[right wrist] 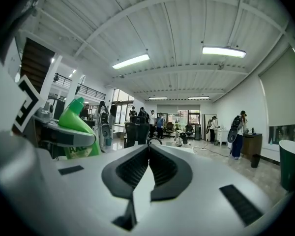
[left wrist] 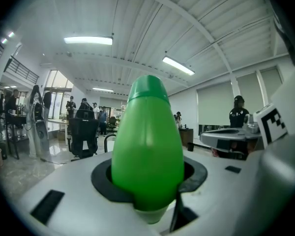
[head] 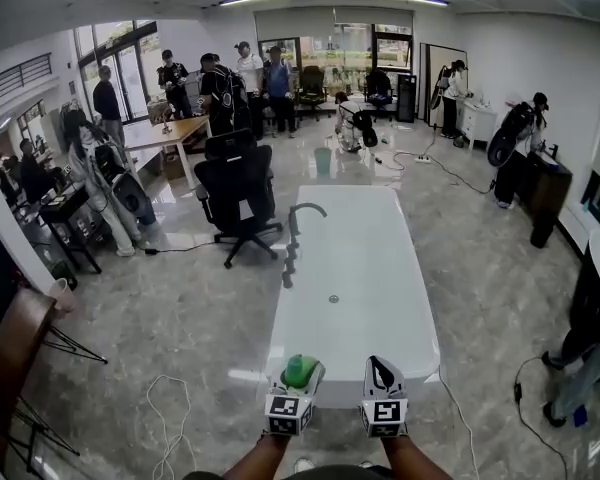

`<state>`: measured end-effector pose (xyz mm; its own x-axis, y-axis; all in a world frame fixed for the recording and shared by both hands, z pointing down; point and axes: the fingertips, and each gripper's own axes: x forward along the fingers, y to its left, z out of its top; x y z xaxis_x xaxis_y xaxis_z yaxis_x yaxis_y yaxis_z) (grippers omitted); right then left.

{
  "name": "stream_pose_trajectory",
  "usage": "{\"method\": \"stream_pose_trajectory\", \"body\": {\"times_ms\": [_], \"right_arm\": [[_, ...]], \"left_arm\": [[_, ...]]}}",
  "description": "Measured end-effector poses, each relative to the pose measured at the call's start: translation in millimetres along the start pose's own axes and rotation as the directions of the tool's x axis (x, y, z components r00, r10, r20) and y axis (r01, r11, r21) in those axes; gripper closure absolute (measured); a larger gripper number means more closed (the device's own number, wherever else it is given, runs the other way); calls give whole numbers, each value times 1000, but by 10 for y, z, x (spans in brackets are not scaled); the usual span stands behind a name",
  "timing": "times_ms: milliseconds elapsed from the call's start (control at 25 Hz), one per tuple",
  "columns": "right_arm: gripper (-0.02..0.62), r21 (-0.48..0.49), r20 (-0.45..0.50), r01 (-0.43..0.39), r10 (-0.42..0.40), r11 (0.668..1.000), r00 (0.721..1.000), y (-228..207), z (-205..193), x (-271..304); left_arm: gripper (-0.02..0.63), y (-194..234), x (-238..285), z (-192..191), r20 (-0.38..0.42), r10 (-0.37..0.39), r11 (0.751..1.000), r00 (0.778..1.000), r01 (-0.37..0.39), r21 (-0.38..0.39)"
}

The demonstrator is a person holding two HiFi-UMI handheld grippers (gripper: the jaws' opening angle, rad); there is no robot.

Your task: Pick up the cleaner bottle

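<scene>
Jaws on your left gripper [head: 298,386] are partly spread and pinching the green cleaner bottle [left wrist: 147,151], pads pressed to its sides, over the near end of the white bathtub [head: 360,258]. Your right gripper [right wrist: 148,157] hangs just beside it at that same end, its jaws pressed together on nothing. Bottle's base drops out of sight below the pads in the left gripper view, and in the right gripper view the left gripper half covers its label, the letters too blurred to read.

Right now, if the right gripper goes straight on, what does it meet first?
Nothing close: the right gripper, jaws shut, points out over the white tub. Probably the curved faucet first; depth is unclear.
</scene>
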<state>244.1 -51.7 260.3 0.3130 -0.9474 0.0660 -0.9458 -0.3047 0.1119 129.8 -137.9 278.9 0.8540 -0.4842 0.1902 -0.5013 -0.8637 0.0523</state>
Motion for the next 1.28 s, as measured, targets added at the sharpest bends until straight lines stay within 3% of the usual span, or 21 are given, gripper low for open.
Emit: {"method": "stream_pose_trajectory", "body": {"times_ms": [400, 1280], "right_arm": [[578, -50, 17, 16, -15, 999, 1000, -355, 277, 40], [578, -49, 47, 9, -7, 999, 999, -581, 200, 80]], "left_arm": [[420, -195, 141, 323, 49, 6, 1000, 999, -5, -12], [420, -350, 388, 193, 53, 26, 999, 998, -24, -23]]}}
